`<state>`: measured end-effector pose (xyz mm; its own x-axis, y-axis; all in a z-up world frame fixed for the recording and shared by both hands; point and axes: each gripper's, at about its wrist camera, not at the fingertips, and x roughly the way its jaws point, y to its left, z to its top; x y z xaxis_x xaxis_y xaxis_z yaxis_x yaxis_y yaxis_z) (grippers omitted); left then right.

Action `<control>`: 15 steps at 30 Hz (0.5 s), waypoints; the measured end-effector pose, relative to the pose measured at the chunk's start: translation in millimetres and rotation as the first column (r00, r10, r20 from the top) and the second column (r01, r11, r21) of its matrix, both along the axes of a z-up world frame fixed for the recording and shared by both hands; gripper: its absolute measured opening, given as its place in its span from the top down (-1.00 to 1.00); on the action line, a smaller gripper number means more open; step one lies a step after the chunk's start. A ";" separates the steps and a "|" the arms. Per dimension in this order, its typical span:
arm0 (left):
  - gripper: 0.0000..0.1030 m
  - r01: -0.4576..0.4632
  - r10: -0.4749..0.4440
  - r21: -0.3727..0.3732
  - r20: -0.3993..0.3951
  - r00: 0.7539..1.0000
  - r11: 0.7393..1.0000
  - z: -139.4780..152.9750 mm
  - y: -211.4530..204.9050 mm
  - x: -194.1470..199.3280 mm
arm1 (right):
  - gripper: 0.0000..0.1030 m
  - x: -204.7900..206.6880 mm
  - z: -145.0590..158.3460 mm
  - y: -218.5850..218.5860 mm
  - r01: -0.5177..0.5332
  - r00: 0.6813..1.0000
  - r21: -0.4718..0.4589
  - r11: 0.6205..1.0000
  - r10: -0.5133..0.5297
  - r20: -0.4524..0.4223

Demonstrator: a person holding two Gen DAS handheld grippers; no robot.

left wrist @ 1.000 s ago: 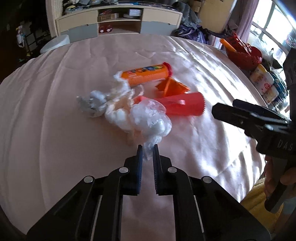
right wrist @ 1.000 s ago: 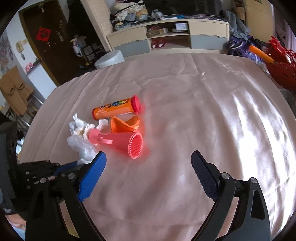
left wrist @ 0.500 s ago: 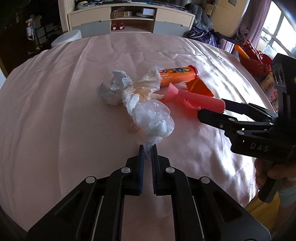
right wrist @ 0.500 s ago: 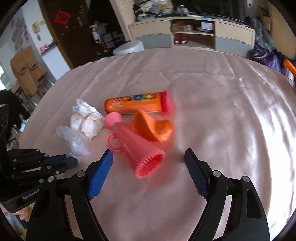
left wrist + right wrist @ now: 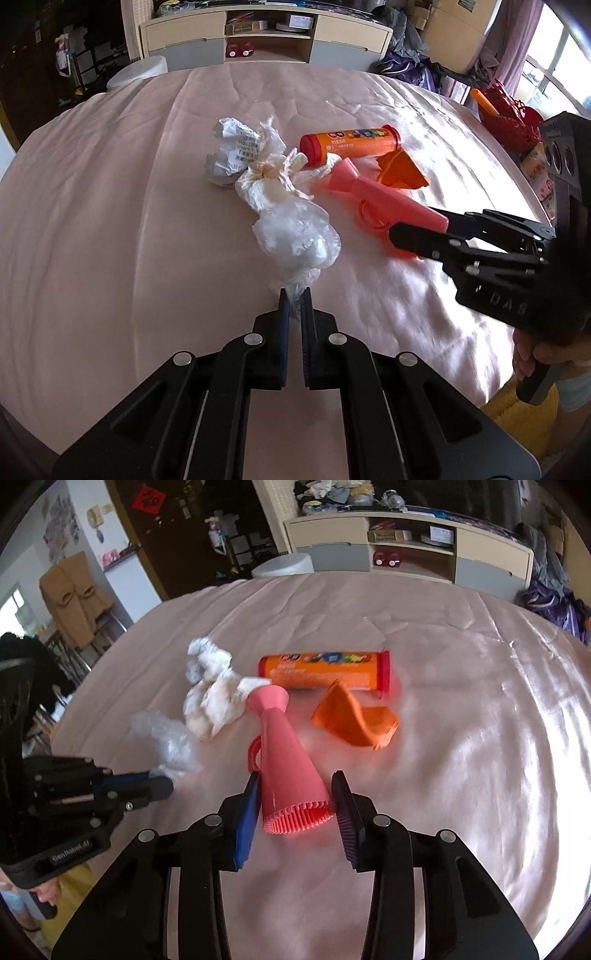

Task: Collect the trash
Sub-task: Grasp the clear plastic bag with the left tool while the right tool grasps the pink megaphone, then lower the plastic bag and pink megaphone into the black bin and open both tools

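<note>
The left gripper (image 5: pixel 293 301) is clamped almost fully closed on the twisted tail of a clear plastic bag (image 5: pixel 297 240), while the right gripper (image 5: pixel 295 794), whose jaws have just been closing, brackets the wide ribbed end of a pink cone (image 5: pixel 288 760), its left pad against the cone wall and the right pad at the rim. Everything lies around the cone: an orange tube (image 5: pixel 325 672) with a red cap rests on its side just behind the narrow end, contents not visible; a crumpled orange wrapper (image 5: pixel 356 720) sits to its right; wadded white tissue (image 5: pixel 214 701) touches its narrow tip on the left. All rest on a pink satin bedspread (image 5: pixel 461 738), with a cream shelf unit (image 5: pixel 406 542) beyond the bed.
</note>
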<state>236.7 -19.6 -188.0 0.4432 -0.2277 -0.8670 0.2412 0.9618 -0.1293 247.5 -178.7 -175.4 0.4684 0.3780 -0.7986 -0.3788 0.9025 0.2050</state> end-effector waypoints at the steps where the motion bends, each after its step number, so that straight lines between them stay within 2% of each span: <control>1: 0.93 0.004 -0.004 -0.001 0.000 1.000 1.000 0.8 0.1 -1.9 | 0.24 -3.5 0.7 0.5 0.000 1.000 0.000 1.000 0.000 0.001; 15: 0.96 0.024 -0.022 -0.052 0.039 0.999 0.998 27.6 -0.1 -72.3 | 0.25 -69.5 45.3 -19.4 0.081 0.993 0.011 0.997 -0.081 0.089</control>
<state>164.4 -19.7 -160.5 0.4700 -0.2829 -0.8361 0.2691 0.9481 -0.1695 178.0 -198.1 -130.1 0.5667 0.3414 -0.7498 -0.3216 0.9296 0.1801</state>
